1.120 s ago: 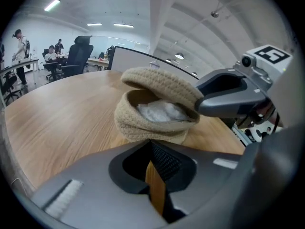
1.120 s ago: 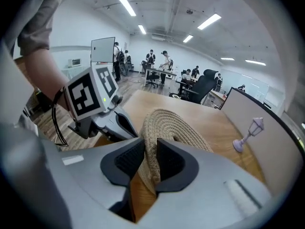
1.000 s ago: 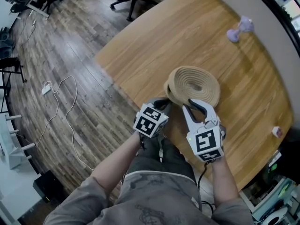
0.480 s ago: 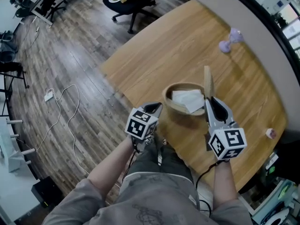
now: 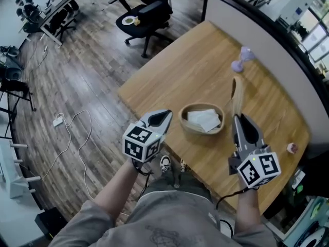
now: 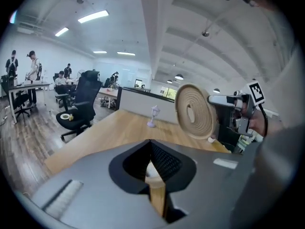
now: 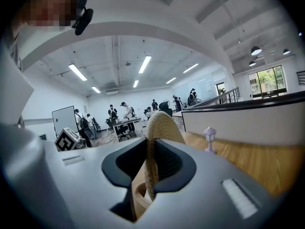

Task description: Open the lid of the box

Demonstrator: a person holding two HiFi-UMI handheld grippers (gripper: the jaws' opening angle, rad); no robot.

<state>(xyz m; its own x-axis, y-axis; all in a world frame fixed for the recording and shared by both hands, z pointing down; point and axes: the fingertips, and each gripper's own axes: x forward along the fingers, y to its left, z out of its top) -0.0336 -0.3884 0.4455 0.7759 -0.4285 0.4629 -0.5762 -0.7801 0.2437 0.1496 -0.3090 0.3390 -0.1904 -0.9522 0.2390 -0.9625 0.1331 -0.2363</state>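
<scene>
Bare tabletop (image 5: pixel 195 68) beyond box (image 5: pixel 203 131), lid (image 5: pixel 236 94) upright

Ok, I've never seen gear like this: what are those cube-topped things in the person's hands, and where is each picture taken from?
They are hand-held two-jaw grippers; the patterned cubes belong to them. The wide picture comes from a head camera looking down; the other two from cameras riding on each gripper. On the wooden table stand an open round woven box with a white folded sheet inside and a small purple ornament. The right gripper holds the woven lid upright, off the box; the left gripper holds nothing.
</scene>
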